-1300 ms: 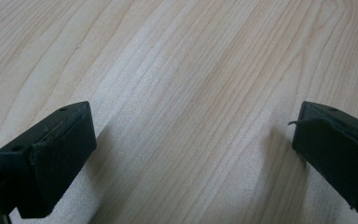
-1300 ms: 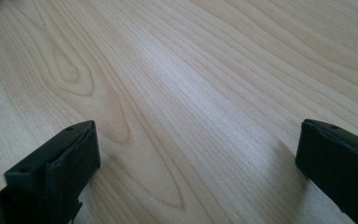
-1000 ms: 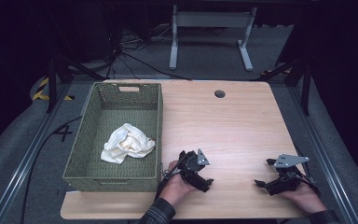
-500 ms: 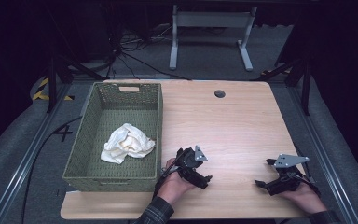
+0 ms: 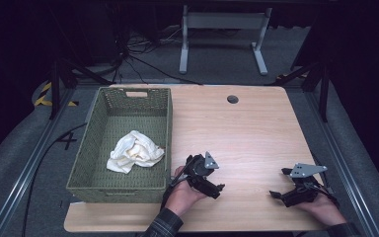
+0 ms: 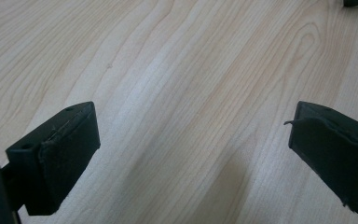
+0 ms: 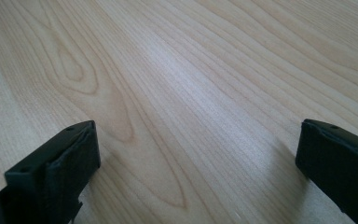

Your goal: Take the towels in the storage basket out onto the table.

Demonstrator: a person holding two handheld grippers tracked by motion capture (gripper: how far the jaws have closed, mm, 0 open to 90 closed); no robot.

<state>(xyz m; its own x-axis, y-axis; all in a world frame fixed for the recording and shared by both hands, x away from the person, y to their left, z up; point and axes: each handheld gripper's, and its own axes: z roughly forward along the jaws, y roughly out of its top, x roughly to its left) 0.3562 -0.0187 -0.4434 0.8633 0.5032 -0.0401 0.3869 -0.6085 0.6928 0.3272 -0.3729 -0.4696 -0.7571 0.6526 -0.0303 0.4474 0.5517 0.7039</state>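
A green woven basket [image 5: 90,148] stands on the left part of the wooden table [image 5: 246,128], and a crumpled white cloth [image 5: 134,152] lies inside it. A hand holds my left gripper [image 5: 212,185] low over the table just right of the basket's near corner. Its jaws stand wide apart over bare wood, with nothing between the pads [image 6: 60,154]. My right gripper [image 5: 279,193] rests near the front right corner in the other hand. It is open too, and only wood grain lies between its pads [image 7: 56,168].
A round cable hole [image 5: 233,99] sits near the table's far edge. Beyond the table a white metal stand [image 5: 222,19] and cables rest on the dark floor. Metal rails run along both sides of the table.
My left gripper has shifted very slightly away from the front edge. The right gripper, basket and cloth have stayed where they were.
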